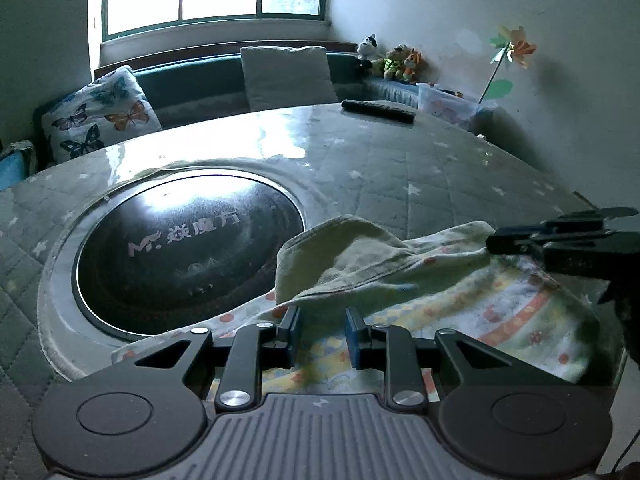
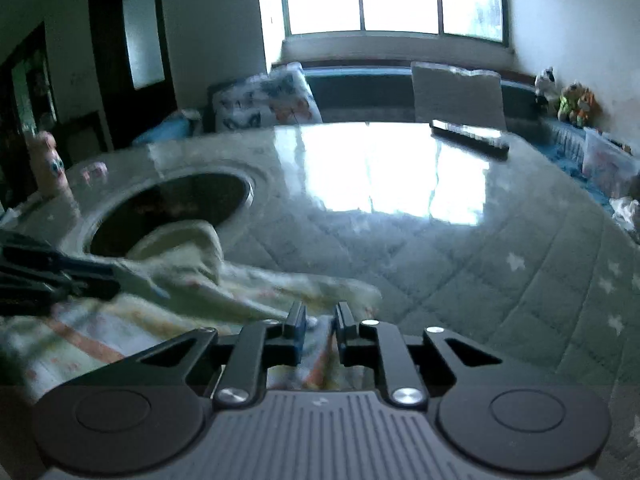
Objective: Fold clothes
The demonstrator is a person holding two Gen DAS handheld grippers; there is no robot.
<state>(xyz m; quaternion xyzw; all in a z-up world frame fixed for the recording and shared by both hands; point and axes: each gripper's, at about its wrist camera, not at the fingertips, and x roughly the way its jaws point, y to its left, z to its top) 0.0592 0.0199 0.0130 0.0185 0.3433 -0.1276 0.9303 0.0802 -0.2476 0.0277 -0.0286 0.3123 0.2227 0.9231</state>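
Observation:
A small pale yellow-green garment (image 1: 360, 256) with a colourful printed inner side lies at the near edge of the table. One flap is raised and folded over. In the left wrist view my left gripper (image 1: 322, 314) has its fingertips at the flap's lower edge. The right wrist view shows the left gripper (image 2: 114, 280) from the side, closed on the cloth (image 2: 188, 248). My right gripper (image 2: 320, 312) has its jaws narrow, with printed fabric between them. In the left wrist view the right gripper (image 1: 494, 240) pinches the flap's right corner.
The table (image 1: 440, 168) has a quilted star-print cover under a glossy sheet. A round black hob (image 1: 180, 248) is set into it left of the garment. A dark remote (image 1: 378, 111) lies at the far edge. Behind are a bench with pillows (image 1: 100, 112), plush toys (image 1: 400, 64) and a plastic box (image 1: 448, 104).

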